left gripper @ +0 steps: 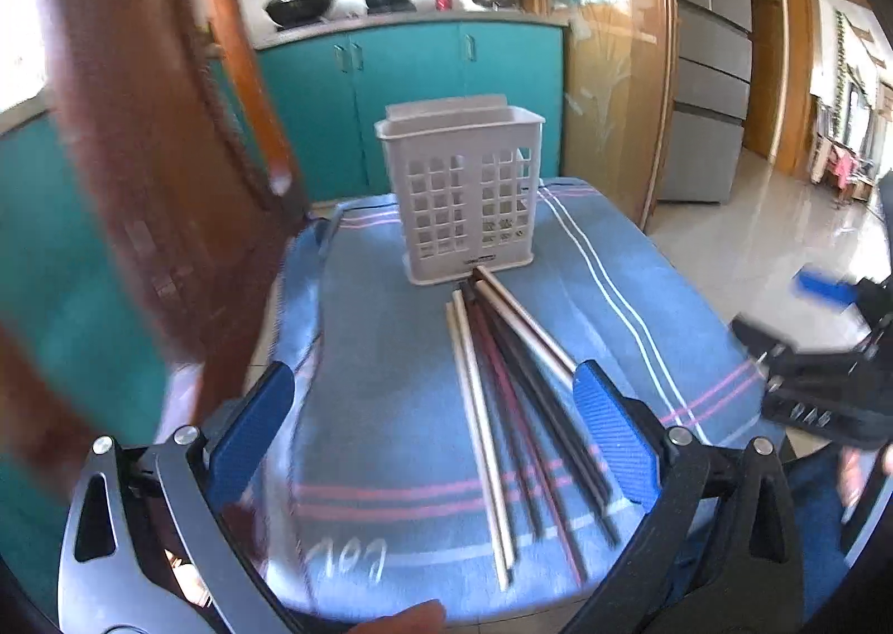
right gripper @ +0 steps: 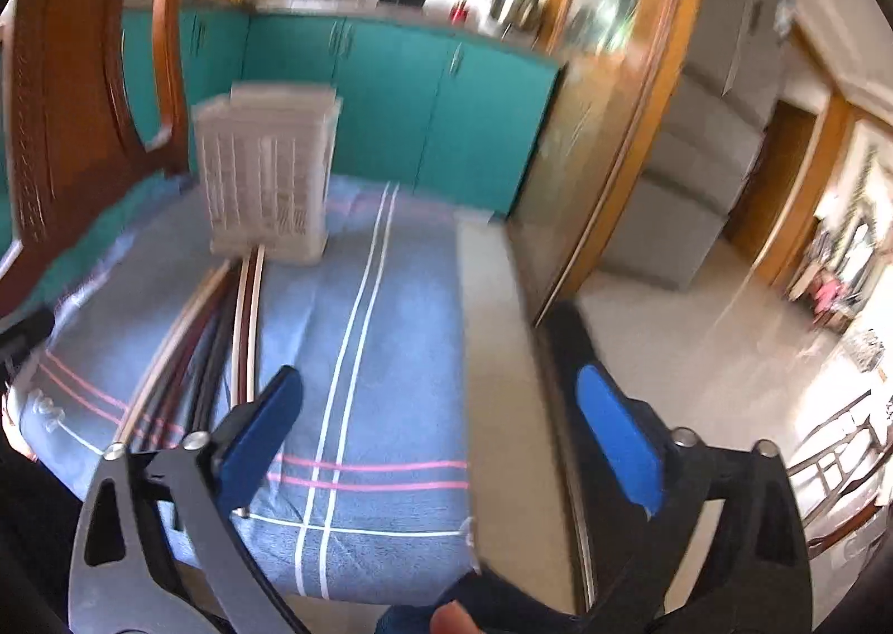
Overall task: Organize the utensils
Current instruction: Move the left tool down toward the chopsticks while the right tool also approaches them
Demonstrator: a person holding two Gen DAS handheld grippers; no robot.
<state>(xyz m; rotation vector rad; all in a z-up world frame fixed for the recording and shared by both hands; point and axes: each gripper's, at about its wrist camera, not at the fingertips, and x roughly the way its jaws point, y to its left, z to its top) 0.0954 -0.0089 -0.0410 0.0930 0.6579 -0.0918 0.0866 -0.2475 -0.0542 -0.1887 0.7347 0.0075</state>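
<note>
A white slotted utensil holder [left gripper: 464, 187] stands upright at the far end of a blue striped cloth [left gripper: 385, 355]. Several chopsticks [left gripper: 502, 383], pale, dark and reddish, lie side by side on the cloth in front of it, tips near its base. My left gripper [left gripper: 435, 399] is open and empty, hovering above the chopsticks' near halves. My right gripper [right gripper: 441, 405] is open and empty over the cloth's right part, to the right of the chopsticks [right gripper: 223, 332]. The holder [right gripper: 268, 171] shows blurred in the right wrist view. The right gripper [left gripper: 826, 371] appears at the left view's right edge.
A brown wooden chair back [left gripper: 162, 176] rises at the left of the cloth. Teal cabinets [left gripper: 413, 92] stand behind, with pots on the counter. A grey fridge [left gripper: 709, 87] and tiled floor [right gripper: 697, 344] lie to the right, beyond the cloth's edge.
</note>
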